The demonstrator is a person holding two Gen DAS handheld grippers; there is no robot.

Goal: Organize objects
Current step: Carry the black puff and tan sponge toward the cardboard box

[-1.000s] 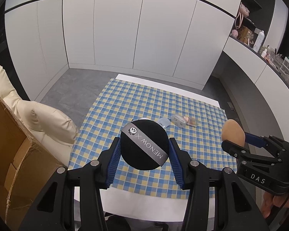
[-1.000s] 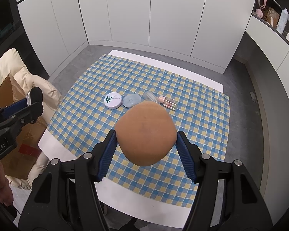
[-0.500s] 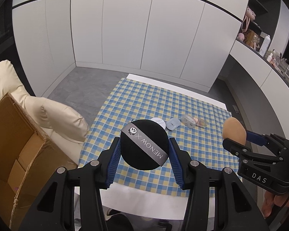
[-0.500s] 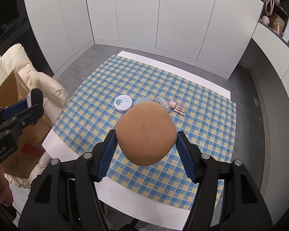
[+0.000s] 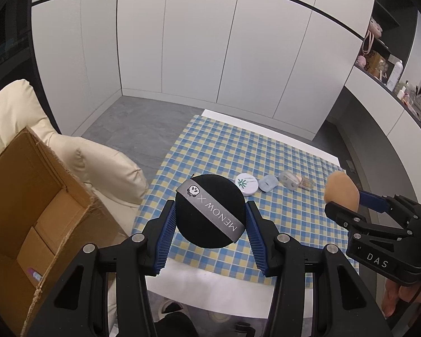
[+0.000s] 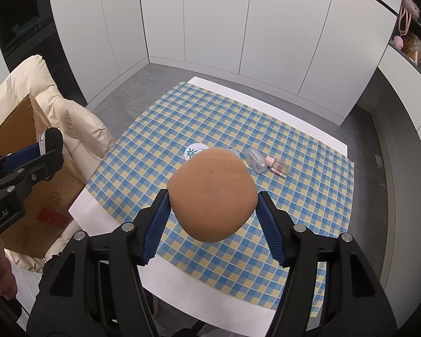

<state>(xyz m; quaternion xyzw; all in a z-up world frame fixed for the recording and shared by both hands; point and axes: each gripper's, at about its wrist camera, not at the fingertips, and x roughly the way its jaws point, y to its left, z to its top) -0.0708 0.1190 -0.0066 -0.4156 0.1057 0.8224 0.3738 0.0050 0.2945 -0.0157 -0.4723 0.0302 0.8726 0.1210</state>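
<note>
**Two soft powder puffs held in the air, cardboard box waiting to the left**

We hold a pair of tongs in each hand, both raised above the near edge of a worktop [image 6: 179, 283] covered with a blue-and-yellow checked cloth [image 6: 294, 151].

The left tongs [image 5: 210, 221] are partly closed on a round black powder puff [image 5: 209, 210], pinched at its two side edges. A grey ribbon band printed "MENOW" crosses its face. The right tongs [image 6: 212, 210] are closed a little wider on a larger tan puff [image 6: 212, 193], also gripped at its sides.

We judge both puffs to be very light, soft and squashy, not fragile. Foam gives under the pads, so a hold across the widest part, as here, seems safest; the ribbon looks slick and is best avoided.

On the cloth, well beyond the puffs, lie a white round compact [image 5: 246, 184], a pale blue case [image 5: 268, 182], a clear case [image 5: 289, 179] and a small pink bottle [image 6: 278, 165], close together in a row.

To the left, an open cardboard box [image 5: 36, 196] rests on a cream cushioned chair [image 5: 103, 168]; it looks like the likely place for the puffs.
</note>
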